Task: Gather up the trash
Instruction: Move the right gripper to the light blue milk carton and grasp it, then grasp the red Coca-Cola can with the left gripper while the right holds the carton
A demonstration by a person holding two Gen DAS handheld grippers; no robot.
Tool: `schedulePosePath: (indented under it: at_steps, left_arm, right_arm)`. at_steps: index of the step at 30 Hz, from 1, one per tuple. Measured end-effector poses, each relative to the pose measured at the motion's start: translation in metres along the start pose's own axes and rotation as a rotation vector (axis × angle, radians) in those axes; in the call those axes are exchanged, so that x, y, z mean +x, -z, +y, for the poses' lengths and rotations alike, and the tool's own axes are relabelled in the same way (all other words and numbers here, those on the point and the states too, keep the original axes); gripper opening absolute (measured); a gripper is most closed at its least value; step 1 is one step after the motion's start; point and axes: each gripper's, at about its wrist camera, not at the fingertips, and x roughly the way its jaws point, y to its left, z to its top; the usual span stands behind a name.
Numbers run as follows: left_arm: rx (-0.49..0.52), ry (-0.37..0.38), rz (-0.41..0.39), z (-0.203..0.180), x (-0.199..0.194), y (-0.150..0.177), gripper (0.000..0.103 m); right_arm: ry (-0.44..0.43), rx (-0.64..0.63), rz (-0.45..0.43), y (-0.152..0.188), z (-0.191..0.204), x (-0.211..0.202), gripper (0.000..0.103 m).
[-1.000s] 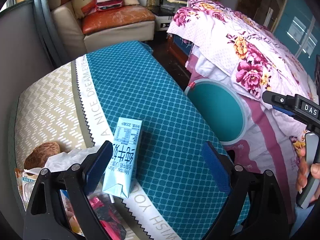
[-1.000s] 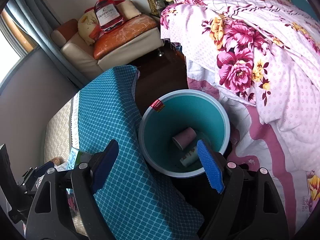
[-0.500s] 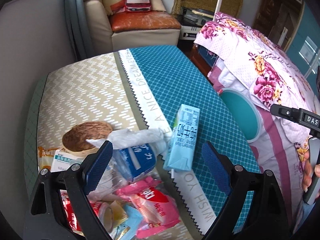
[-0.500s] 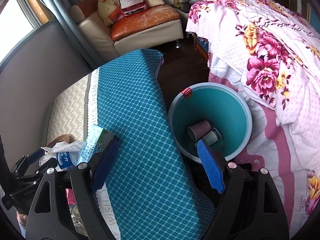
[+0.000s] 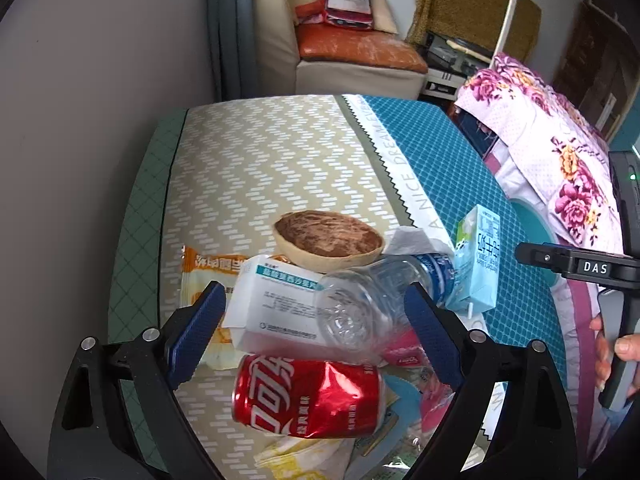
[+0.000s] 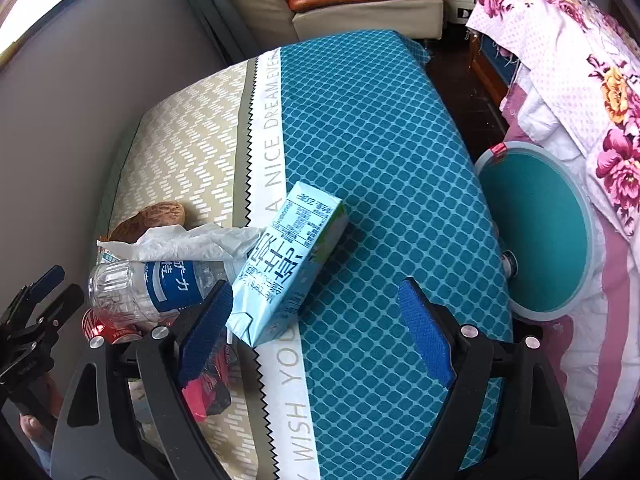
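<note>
The left gripper point(image 5: 316, 332) hangs wide apart and holds nothing, over the trash pile at the near end of the table point(image 5: 256, 168). Seen between its blue pads point(image 5: 196, 332) are a white box point(image 5: 276, 304) and a clear bottle point(image 5: 372, 300) lying on its side. A crushed red can point(image 5: 308, 396) lies just nearer than these, with pink wrappers point(image 5: 404, 352) beside it. An orange packet point(image 5: 200, 272) lies towards the table's wall-side edge. Past the box sits a brown shell point(image 5: 328, 240), with crumpled tissue point(image 5: 416, 240) next to it.

The right gripper point(image 6: 316, 328) is empty too, its jaws opening, nothing pressed between them. Its left pad point(image 6: 204, 332) sits just beside the near end of the blue carton point(image 6: 288, 260), which lies flat across the cloth's white lettered strip, touching the bottle's neck. The teal half of the cloth point(image 6: 380, 140) runs bare to the far edge.

Off the table's bed-side edge stands the teal bin point(image 6: 536, 232), a small container point(image 6: 509, 261) showing low inside. A floral quilt point(image 6: 580, 72) hangs beside the bin. A sofa point(image 5: 352, 52) stands beyond the far end.
</note>
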Motion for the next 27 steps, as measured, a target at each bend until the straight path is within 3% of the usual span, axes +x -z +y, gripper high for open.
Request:
schedulePosePath:
  at_steps: [4, 13, 14, 17, 21, 27]
  left_arm:
    - [-0.028, 0.003, 0.003, 0.016, 0.002, 0.001, 0.091]
    - [0.032, -0.036, 0.010, 0.031, 0.002, 0.001, 0.091]
    - [0.017, -0.030, 0.021, 0.036, 0.002, 0.002, 0.091]
    - [-0.044, 0.000, 0.055, 0.048, 0.004, 0.007, 0.091]
    - [-0.138, -0.011, 0.086, 0.056, 0.005, 0.021, 0.091]
    - [-0.268, -0.017, 0.135, 0.063, -0.001, 0.045, 0.091]
  right_arm:
    - [0.008, -0.008, 0.020, -0.008, 0.017, 0.018, 0.081]
    - [0.023, -0.009, 0.059, -0.018, 0.028, 0.050, 0.081]
    - [0.020, -0.007, 0.064, -0.017, 0.027, 0.054, 0.078]
    - [-0.013, -0.007, 0.086, -0.014, 0.027, 0.064, 0.055]
    - [-0.017, -0.057, 0.057, -0.005, 0.032, 0.058, 0.042]
    - [-0.029, -0.075, 0.048, 0.009, 0.023, 0.045, 0.038]
